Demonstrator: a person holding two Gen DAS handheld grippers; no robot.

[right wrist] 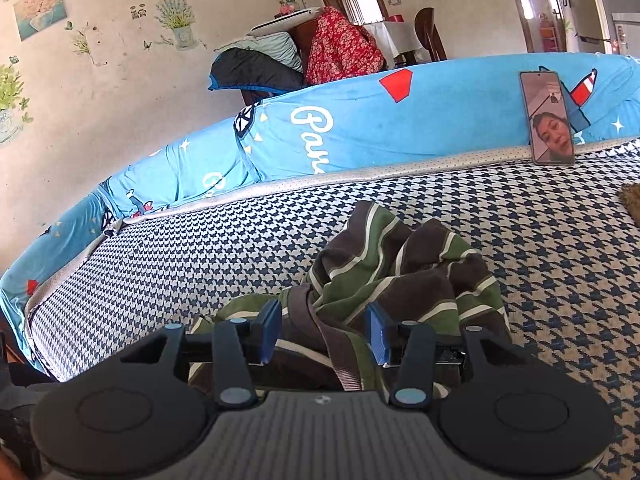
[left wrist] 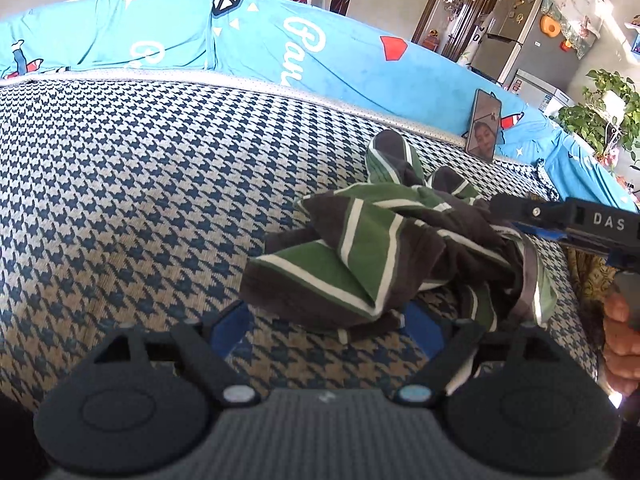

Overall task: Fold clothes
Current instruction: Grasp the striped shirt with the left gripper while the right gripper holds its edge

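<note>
The striped shirt (right wrist: 400, 280) sits in a crumpled heap on the houndstooth sofa seat (left wrist: 120, 200) — nothing folded yet, so this looks like the pick-up-and-spread-out stage. The right tongs (right wrist: 324, 330) are apart, straddling a bunched edge; the left tongs (left wrist: 328, 330) are apart too, just at the near hem. Next move — probably pinch two edges and pull it flat.
</note>
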